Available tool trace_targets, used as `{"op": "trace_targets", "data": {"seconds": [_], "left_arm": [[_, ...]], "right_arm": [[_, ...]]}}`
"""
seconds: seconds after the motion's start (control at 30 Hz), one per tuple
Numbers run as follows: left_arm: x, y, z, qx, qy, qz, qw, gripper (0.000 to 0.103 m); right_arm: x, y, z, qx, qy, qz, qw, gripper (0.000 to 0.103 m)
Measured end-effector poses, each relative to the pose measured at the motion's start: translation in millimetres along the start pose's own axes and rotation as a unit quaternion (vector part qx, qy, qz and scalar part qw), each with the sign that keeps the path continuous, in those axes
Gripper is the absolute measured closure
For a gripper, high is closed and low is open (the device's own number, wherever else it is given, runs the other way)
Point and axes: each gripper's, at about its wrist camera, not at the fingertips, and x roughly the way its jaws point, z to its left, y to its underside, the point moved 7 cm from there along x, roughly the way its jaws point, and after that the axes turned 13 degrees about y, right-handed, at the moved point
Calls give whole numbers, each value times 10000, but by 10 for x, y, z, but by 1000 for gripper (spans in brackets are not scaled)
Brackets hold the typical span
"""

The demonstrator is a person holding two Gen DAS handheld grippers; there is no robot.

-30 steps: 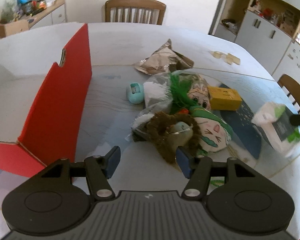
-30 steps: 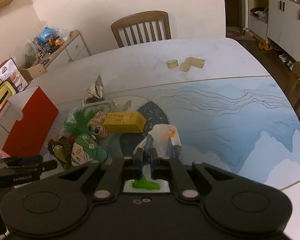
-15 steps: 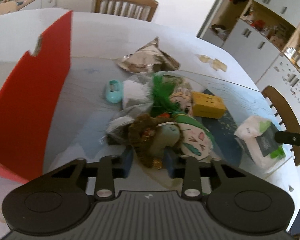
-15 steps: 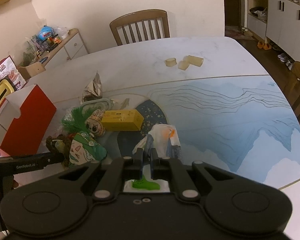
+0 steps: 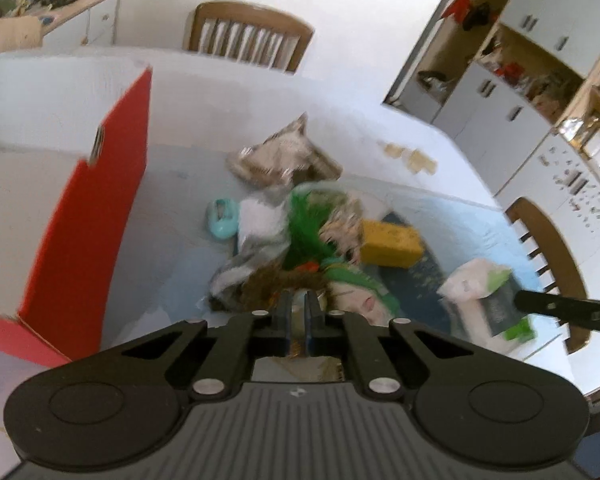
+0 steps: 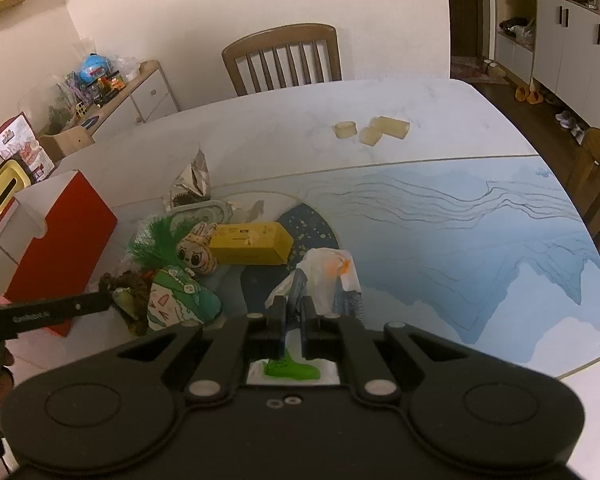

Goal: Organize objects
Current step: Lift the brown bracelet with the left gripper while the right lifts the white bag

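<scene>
- The brown fuzzy toy (image 5: 268,284) sits at the near end of the toy heap, and the left gripper (image 5: 296,312) has just been closing; its jaws are now pinched in on that toy's pale middle.
- It lies straight ahead of those fingers, right at the tips. Its long axis I can't make out, the picture is smeared.
- Beside the brown toy, touching it on the right, is the green-capped doll (image 5: 360,296); the green-haired doll (image 5: 312,228) lies just beyond.
- Well to the left of the brown toy stands the open red box (image 5: 92,220), the likely drop spot. I'd judge the left hand to be the nearer one.
- Off to the brown toy's right, the right gripper (image 6: 294,312) is clamped tight on a white packet (image 6: 324,272) with green print.
- Beyond the brown toy: yellow box (image 6: 252,242), crumpled foil bag (image 5: 284,156), teal case (image 5: 222,224).
</scene>
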Motion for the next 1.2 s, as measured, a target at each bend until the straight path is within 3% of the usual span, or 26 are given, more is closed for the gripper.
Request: {"op": "trace_targets", "data": {"seconds": [0.17, 0.33, 0.5, 0.57, 0.87, 0.97, 1.03, 1.2], "left_arm": [[-26, -32, -11, 214, 31, 194, 9996, 97], [91, 51, 188, 137, -292, 379, 9988, 92], [232, 113, 279, 44, -242, 421, 9988, 61], [278, 128, 299, 26, -281, 419, 9987, 60], [377, 99, 318, -202, -43, 278, 9994, 61], [382, 97, 287, -224, 18, 234, 9995, 72], [377, 92, 245, -163, 33, 209, 9996, 86], [325, 56, 105, 139, 54, 82, 9999, 95]], "right_arm": [[-41, -21, 37, 58, 24, -65, 10000, 97], [-63, 1, 47, 100, 42, -59, 9999, 97], [-40, 43, 19, 147, 102, 13, 9998, 97], [-29, 50, 6, 149, 118, 32, 9998, 97], [8, 62, -66, 152, 164, 77, 9997, 97], [14, 52, -80, 133, 166, 73, 9997, 97], [17, 45, -88, 122, 164, 72, 9998, 97], [20, 36, -94, 98, 153, 58, 9998, 97]]}}
